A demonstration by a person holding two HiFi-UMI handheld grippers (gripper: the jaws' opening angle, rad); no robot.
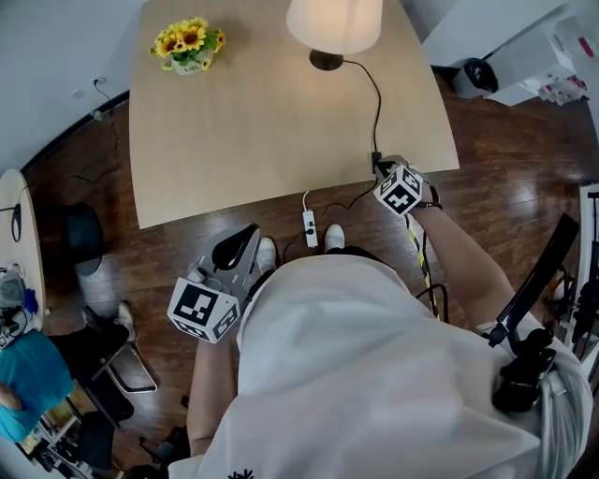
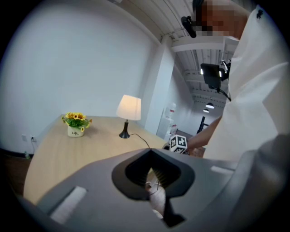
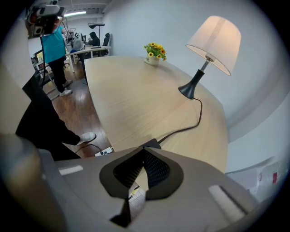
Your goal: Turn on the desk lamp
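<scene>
The desk lamp (image 1: 334, 23) stands at the far edge of the wooden table (image 1: 243, 140), its cream shade bright; it also shows in the left gripper view as the lamp (image 2: 128, 108) and in the right gripper view as the lamp (image 3: 214, 36). Its black cord (image 1: 377, 103) runs to a small black switch (image 3: 152, 144) at the table's near right edge. My right gripper (image 1: 379, 170) is shut, its tips right at that switch. My left gripper (image 1: 245, 236) hangs low beside my body, off the table, shut and holding nothing.
A pot of sunflowers (image 1: 190, 44) sits at the table's far left corner. A white power strip (image 1: 309, 227) lies on the wooden floor below the near edge. A person in teal (image 1: 28, 374) and a dark chair (image 1: 80, 234) are at the left.
</scene>
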